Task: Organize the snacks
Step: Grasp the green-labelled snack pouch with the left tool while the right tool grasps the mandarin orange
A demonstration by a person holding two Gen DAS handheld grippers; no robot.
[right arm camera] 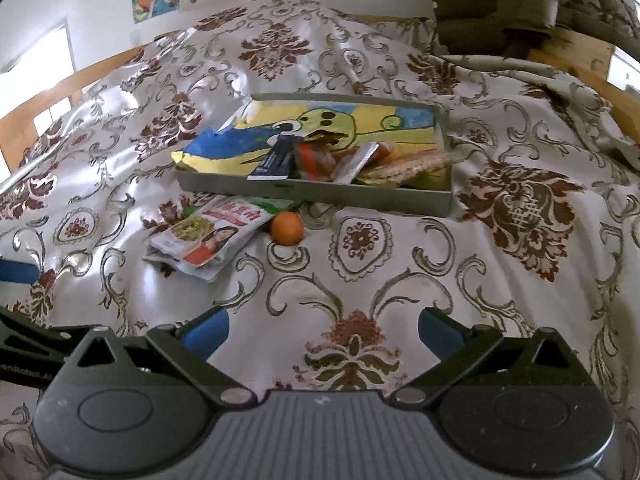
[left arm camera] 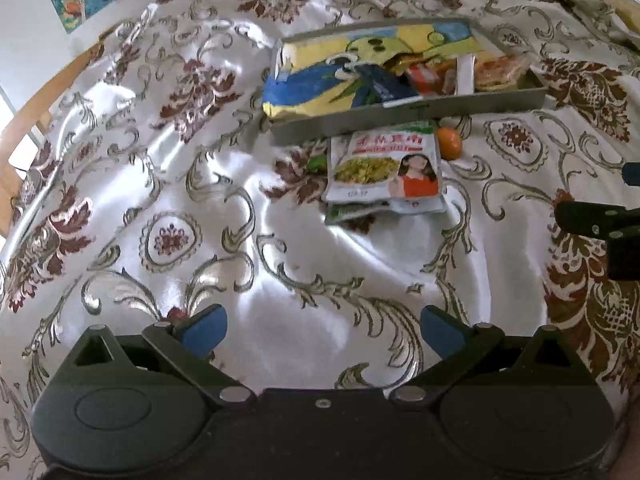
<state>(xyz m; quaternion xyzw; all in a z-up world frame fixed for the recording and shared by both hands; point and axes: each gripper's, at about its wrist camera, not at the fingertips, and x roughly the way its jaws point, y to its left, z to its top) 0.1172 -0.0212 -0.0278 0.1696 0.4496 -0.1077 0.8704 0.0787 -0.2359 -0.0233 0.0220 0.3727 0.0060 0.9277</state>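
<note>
Well back from the snacks, the left gripper (left arm camera: 323, 330) and right gripper (right arm camera: 323, 332) hover over the patterned cloth (right arm camera: 400, 248) with jaws apart, holding nothing. Farther off, a grey tray (right arm camera: 320, 194) holds a yellow-blue bag (right arm camera: 256, 140); a white packet (right arm camera: 208, 240) and orange fruit (right arm camera: 287, 228) lie just in front.

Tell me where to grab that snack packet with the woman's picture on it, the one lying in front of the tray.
Probably take the snack packet by its near, crinkled bottom edge, coming in low from the front. It lies flat on the cloth with that edge lifted slightly. Its far end sits close to the tray and the orange, leaving little room there. Both tongs are open and empty.
</note>
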